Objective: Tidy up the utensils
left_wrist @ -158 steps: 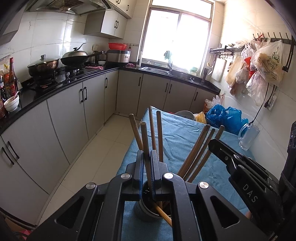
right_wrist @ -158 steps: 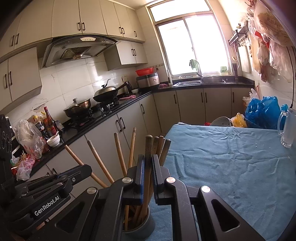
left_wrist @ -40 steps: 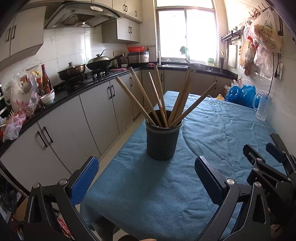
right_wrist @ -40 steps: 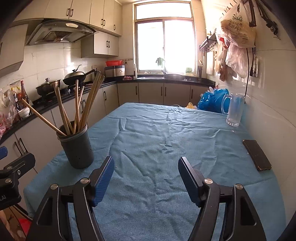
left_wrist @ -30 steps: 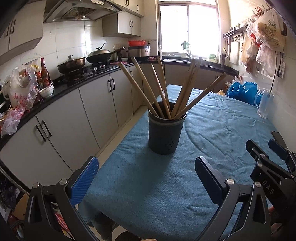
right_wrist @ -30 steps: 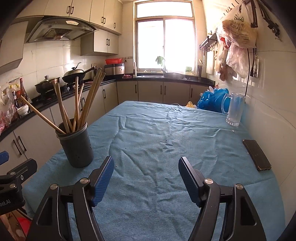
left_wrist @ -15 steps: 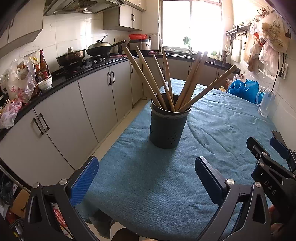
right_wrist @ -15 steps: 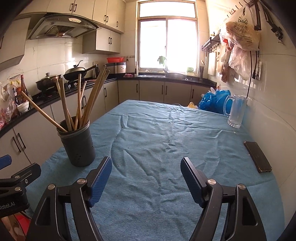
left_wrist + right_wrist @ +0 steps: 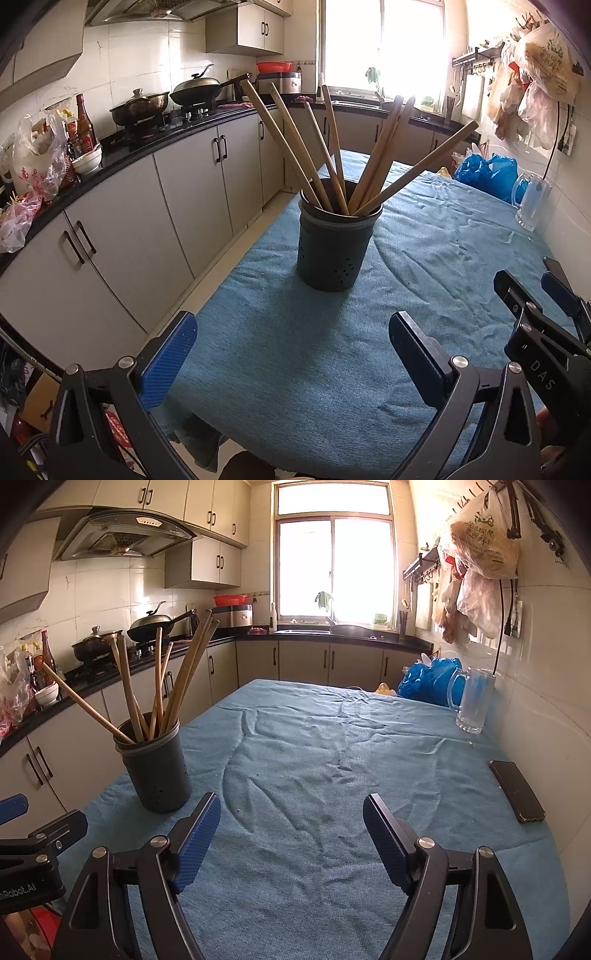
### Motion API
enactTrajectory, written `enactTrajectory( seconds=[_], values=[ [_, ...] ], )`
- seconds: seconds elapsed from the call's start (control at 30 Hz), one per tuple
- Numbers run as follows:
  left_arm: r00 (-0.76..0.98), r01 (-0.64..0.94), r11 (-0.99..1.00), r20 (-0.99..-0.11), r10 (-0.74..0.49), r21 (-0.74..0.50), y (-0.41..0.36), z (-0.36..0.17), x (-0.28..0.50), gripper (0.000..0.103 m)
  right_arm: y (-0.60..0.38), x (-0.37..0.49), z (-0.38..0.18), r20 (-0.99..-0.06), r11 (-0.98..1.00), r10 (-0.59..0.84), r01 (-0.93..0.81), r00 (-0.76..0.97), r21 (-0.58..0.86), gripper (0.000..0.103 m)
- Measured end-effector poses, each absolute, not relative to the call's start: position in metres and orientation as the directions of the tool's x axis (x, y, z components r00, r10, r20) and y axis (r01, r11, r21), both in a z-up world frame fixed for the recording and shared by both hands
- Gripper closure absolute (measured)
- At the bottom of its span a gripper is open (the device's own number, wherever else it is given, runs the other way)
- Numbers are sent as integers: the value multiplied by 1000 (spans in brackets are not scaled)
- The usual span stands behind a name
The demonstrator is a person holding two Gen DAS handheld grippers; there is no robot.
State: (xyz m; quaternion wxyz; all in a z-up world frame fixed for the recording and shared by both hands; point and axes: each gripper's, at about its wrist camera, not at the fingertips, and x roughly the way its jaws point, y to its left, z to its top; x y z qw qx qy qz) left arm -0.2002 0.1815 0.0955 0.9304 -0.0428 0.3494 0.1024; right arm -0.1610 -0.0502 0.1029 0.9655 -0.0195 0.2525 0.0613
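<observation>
1. We judge the task approx. done: every wooden utensil [image 9: 334, 155] we can see stands in the dark holder [image 9: 334, 251] near the table's [image 9: 332, 746] left edge; no loose ones on the cloth.
2. Left hand-held gripper [image 9: 291, 354]: jaws wide apart, nothing btw them, short of the holder.
3. Right hand-held gripper [image 9: 291, 838]: also apart, empty, over bare cloth.
4. Writing: "DAS" on the right unit seen from the left cam, partial "nRobot.AI" on the left unit; bag [image 9: 480, 542] print illegible.
5. Left to do, imo: nothing obvious.

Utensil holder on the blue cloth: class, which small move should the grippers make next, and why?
Probably none beyond backing away: every wooden stick stands in the utensil holder, the tablecloth shows no loose utensils, and the left gripper and right gripper are open and empty.
</observation>
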Motion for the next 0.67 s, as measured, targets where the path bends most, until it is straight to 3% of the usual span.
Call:
enactTrajectory(
  seconds=[0.67],
  values=[
    [734,-221,975,-656,176,14,165,98,-196,0,-68,-156,95,-503,991,134,-130,854,43,17]
  ],
)
